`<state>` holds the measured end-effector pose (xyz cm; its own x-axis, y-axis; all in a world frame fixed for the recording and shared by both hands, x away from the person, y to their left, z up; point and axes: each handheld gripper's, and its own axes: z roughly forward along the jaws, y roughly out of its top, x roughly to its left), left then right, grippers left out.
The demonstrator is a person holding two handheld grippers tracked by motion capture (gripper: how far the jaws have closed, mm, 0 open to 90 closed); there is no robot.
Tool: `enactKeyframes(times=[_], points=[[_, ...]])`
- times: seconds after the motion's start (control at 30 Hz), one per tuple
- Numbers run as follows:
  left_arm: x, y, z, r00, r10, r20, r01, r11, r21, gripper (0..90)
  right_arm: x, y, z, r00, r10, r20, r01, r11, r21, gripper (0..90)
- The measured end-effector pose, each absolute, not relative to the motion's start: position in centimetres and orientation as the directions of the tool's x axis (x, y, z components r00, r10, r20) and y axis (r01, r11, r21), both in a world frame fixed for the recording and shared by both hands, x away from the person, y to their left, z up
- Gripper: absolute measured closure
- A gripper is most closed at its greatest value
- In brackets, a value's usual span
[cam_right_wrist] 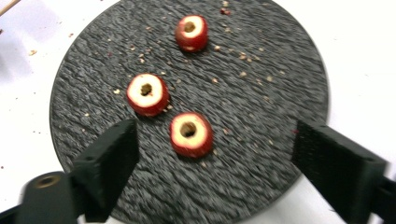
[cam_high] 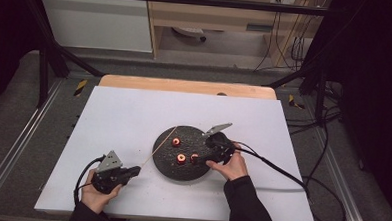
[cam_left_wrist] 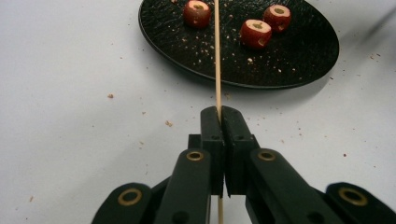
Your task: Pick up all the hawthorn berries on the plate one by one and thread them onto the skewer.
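Note:
A round black plate (cam_high: 165,161) (cam_left_wrist: 289,65) (cam_right_wrist: 261,93) in the middle of the white table holds three small red fruits with cored pale centres (cam_high: 181,158) (cam_left_wrist: 256,33) (cam_right_wrist: 147,93). My left gripper (cam_high: 136,171) (cam_left_wrist: 219,112) rests near the table's front left, shut on a thin wooden skewer (cam_high: 157,148) (cam_left_wrist: 217,56) that reaches out over the plate's left edge. My right gripper (cam_high: 202,159) (cam_right_wrist: 215,133) hovers over the plate's right side with its jaws wide apart. The nearest fruit (cam_right_wrist: 190,134) lies between and below the jaws, untouched.
Crumbs are scattered on the plate and on the white table top (cam_high: 123,117). A black cable (cam_high: 281,170) trails from the right gripper over the table's right edge. A wooden strip (cam_high: 185,85) borders the far side.

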<state>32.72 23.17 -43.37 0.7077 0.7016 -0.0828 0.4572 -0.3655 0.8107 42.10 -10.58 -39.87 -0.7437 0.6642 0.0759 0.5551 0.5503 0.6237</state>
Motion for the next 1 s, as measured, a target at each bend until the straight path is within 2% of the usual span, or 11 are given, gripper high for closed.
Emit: enactKeyframes(times=[0.27,0.33,0.43,0.6,1.0], points=[[32.8,23.1,-43.4,0.709,0.7,-0.078,0.456,-0.371,0.809,88.1,43.0,-9.0,-40.0,-0.784,0.618,0.059,0.541,0.634,0.552,33.4],[32.8,23.1,-43.4,0.712,0.698,-0.079,0.456,-0.374,0.808,88.1,43.3,-8.5,-40.1,-0.792,0.607,0.062,0.544,0.656,0.523,40.8],[32.8,23.1,-43.4,0.711,0.699,-0.076,0.457,-0.377,0.805,88.1,43.6,-8.1,-40.3,-0.8,0.596,0.072,0.548,0.676,0.493,46.5],[32.7,23.0,-43.5,0.713,0.697,-0.076,0.458,-0.38,0.804,88.2,43.9,-7.5,-40.4,-0.817,0.573,0.067,0.536,0.712,0.454,54.0],[32.8,22.8,-43.5,0.718,0.692,-0.072,0.455,-0.388,0.802,88.2,44.7,-7.2,-41.0,-0.819,0.565,0.1,0.555,0.736,0.387,61.8]])
